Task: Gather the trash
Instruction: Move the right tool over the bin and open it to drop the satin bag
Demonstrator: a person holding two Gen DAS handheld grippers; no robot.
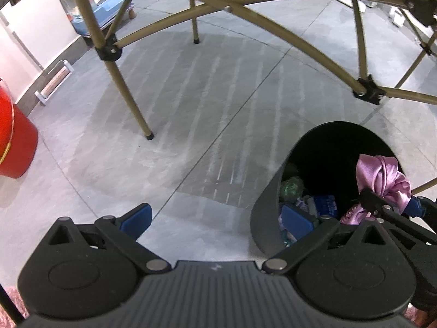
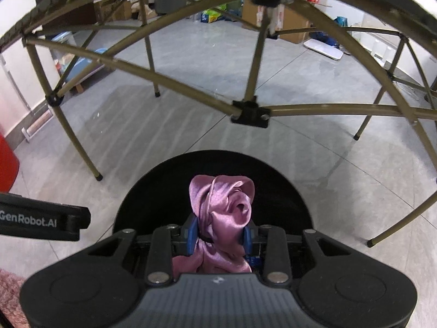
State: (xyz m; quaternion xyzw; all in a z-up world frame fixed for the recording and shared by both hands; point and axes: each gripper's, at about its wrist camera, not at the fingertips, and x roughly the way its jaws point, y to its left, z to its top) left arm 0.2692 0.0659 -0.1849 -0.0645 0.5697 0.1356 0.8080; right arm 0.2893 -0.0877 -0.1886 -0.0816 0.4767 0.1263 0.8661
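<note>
A black trash bin (image 1: 266,213) stands on the grey floor, and shows in the right wrist view (image 2: 153,191) too. It holds several bits of trash, among them a green wad (image 1: 292,187) and blue packaging (image 1: 326,205). My right gripper (image 2: 220,235) is shut on a crumpled pink satin cloth (image 2: 224,207) and holds it over the bin's mouth; cloth (image 1: 382,180) and gripper (image 1: 390,205) also show in the left wrist view. My left gripper (image 1: 215,221) is open and empty, its right finger at the bin's rim.
A folding table's tan legs and crossbars (image 1: 131,104) (image 2: 251,109) stand over the floor just beyond the bin. A red bucket (image 1: 13,142) sits at the left. Boxes and bags (image 2: 289,19) line the far wall. Pink rug (image 2: 11,287) lies at the near left.
</note>
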